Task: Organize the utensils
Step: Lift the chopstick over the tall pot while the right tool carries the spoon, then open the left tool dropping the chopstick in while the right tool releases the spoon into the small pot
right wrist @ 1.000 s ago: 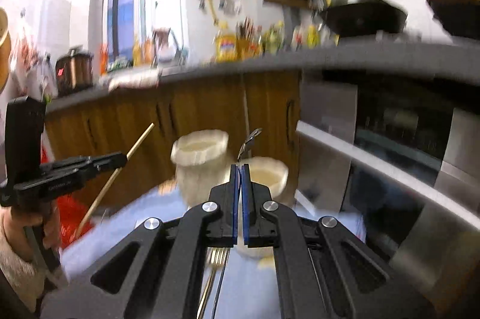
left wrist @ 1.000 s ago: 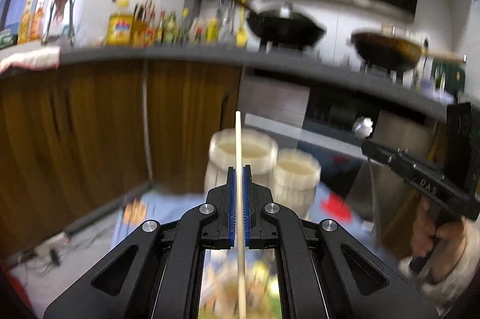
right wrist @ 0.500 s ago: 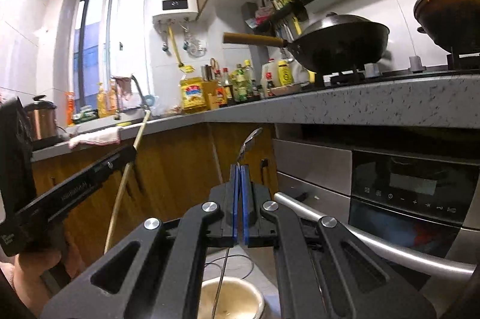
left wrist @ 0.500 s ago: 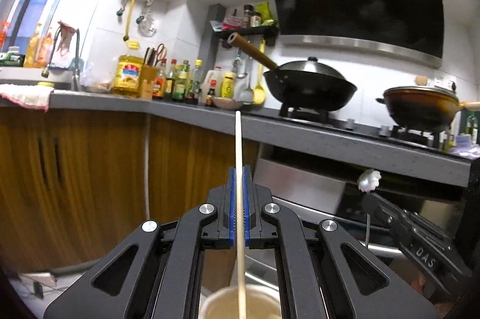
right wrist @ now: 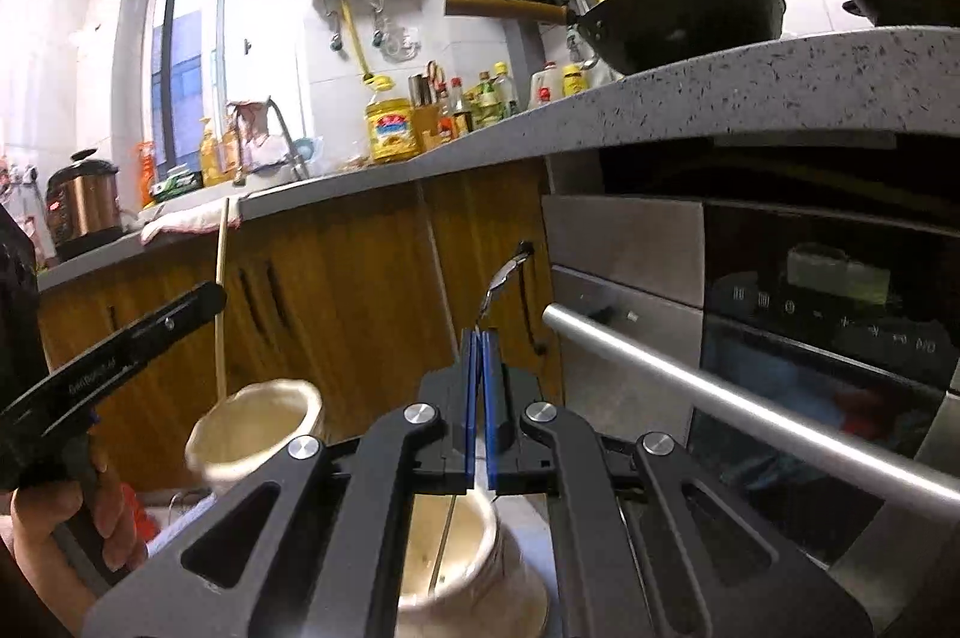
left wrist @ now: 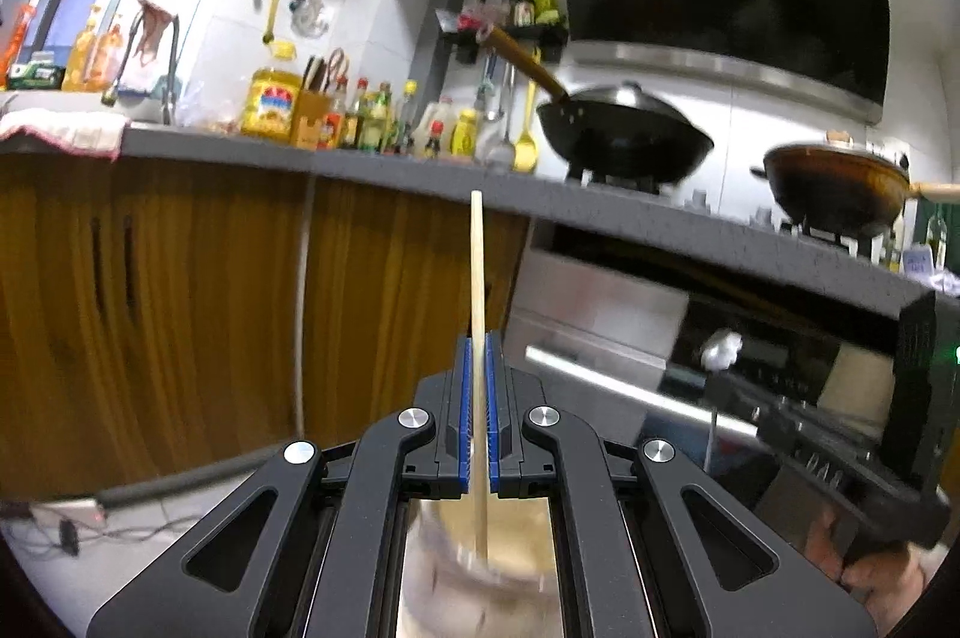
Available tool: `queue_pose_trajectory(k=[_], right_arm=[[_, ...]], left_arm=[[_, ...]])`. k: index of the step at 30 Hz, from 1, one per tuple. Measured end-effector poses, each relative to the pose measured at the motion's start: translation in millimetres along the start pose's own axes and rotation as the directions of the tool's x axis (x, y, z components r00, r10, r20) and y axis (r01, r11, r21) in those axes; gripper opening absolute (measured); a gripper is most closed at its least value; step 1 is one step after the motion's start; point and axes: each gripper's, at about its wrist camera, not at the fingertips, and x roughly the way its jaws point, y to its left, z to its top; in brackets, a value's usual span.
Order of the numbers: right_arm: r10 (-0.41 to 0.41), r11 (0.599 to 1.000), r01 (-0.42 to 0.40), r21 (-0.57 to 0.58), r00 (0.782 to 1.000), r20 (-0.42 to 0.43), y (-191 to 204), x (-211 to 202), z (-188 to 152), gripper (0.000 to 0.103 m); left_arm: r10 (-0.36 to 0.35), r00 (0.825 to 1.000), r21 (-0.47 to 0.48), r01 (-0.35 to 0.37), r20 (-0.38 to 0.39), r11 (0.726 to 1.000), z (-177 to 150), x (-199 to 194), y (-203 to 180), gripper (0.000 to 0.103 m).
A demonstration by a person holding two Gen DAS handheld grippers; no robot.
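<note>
My left gripper (left wrist: 478, 338) is shut on a pale wooden chopstick (left wrist: 476, 266) that stands upright, its lower end dipping into the mouth of a cream jar (left wrist: 522, 548) blurred below the fingers. My right gripper (right wrist: 478, 335) is shut on a thin metal spoon (right wrist: 507, 272), bowl end up, stem reaching down into a second cream jar (right wrist: 489, 518). The right wrist view also shows the left gripper (right wrist: 210, 293) holding the chopstick (right wrist: 222, 278) above the left jar (right wrist: 252, 422). The left wrist view shows the right gripper (left wrist: 714, 392) with the spoon (left wrist: 722, 347).
A grey counter (right wrist: 660, 98) with a black wok (right wrist: 678, 14), bottles and a sink tap runs behind. Wooden cabinet doors (left wrist: 180, 308) lie ahead. An oven with a steel handle bar (right wrist: 720, 398) is close on the right. A person's hand (right wrist: 114, 512) grips the left tool.
Both grippers have moved forward over the jars, which stood ahead a second ago and now sit right under the fingers. The chopstick and spoon ends have come down into the jar mouths.
</note>
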Motion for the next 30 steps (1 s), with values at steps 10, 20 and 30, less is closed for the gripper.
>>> queue_pose_trajectory(k=[10, 20, 30], right_arm=[[0.014, 1.0, -0.013, 0.021, 0.998, -0.057, -0.1, 6.3, -8.1, 0.002], [0.024, 0.997, -0.016, 0.069, 0.992, -0.121, -11.9, 20.0, -15.2, 0.004], [0.026, 0.996, -0.015, 0.09, 0.993, -0.119, -15.5, 10.4, -11.4, 0.047]], left_arm=[[0.036, 0.998, 0.07, -0.032, -0.049, 0.997, -19.6, -1.7, -6.1, 0.005], [0.042, 0.997, 0.073, -0.038, -0.058, 0.997, -22.9, 0.8, -5.5, 0.014], [0.073, 0.997, 0.076, -0.071, -0.03, 0.995, -19.7, -10.1, -3.4, 0.046]])
